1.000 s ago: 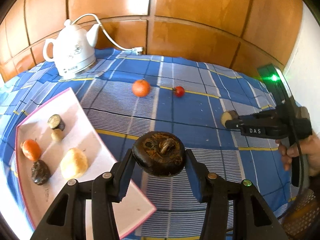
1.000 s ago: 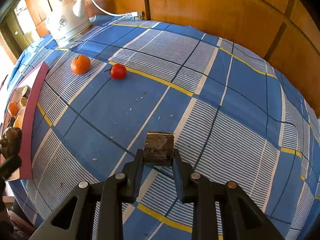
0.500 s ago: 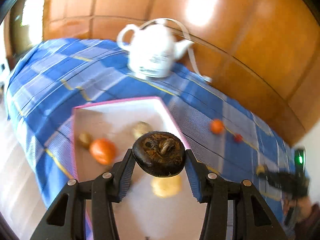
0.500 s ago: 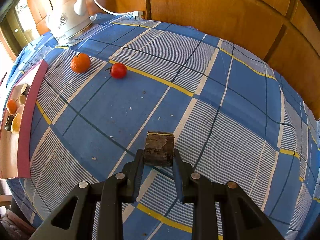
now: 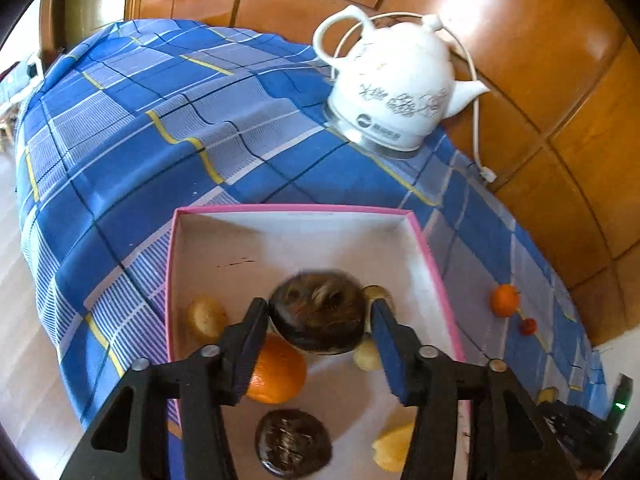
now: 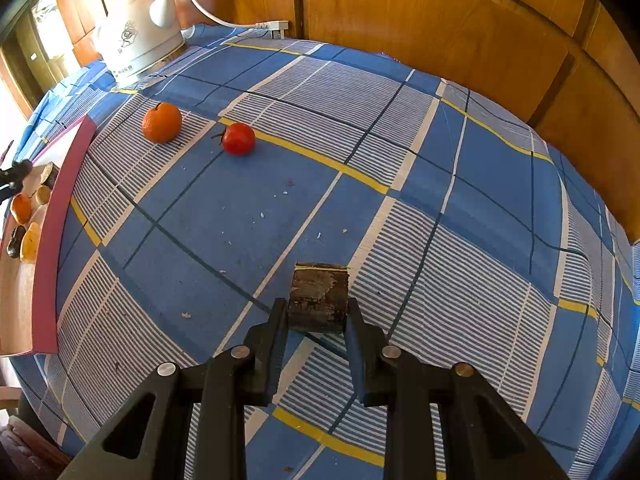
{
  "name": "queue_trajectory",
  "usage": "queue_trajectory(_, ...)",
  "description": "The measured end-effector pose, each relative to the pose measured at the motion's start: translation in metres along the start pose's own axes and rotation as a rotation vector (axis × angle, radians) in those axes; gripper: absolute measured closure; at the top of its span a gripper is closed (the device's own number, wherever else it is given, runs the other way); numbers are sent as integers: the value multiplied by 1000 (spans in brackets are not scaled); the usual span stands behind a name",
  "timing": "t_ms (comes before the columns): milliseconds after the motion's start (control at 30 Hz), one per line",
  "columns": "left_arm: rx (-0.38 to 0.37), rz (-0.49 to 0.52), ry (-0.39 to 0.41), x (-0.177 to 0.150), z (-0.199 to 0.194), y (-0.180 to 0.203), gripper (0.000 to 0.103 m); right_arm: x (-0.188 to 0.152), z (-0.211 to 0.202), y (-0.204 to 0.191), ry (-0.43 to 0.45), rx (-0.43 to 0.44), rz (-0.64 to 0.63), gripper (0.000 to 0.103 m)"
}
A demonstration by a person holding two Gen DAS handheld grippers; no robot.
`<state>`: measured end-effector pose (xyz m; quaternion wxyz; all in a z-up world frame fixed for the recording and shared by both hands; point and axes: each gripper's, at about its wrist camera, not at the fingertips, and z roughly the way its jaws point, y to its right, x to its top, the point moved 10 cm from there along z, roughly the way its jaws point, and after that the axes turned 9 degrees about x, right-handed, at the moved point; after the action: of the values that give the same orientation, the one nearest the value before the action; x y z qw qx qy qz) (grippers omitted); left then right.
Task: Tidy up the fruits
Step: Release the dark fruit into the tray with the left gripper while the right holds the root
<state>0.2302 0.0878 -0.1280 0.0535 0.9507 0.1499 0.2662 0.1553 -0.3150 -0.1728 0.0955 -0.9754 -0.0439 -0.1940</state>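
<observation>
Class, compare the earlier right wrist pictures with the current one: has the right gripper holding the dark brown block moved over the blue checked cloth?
No. The right gripper and its dark brown block sit over the same stripes of the blue checked cloth.

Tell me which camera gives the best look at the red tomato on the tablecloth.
The right wrist view: the red tomato lies large, sharp and unobstructed beside the orange. The left wrist view shows it only as a tiny red spot near the frame's right edge.
</observation>
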Motion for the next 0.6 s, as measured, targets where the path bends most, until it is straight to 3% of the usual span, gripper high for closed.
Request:
queue_trajectory(100, 0, 9, 23, -2, -5, 0, 35, 0, 0, 0, 0, 0, 1, 76)
queue_trajectory(467, 156, 103, 164, -23, -46, -6, 32, 0, 1, 0, -2, -19, -19, 76)
queue_trajectory(600, 179, 139, 229, -34, -65, -2, 22, 0, 1, 0, -2, -22, -19, 76)
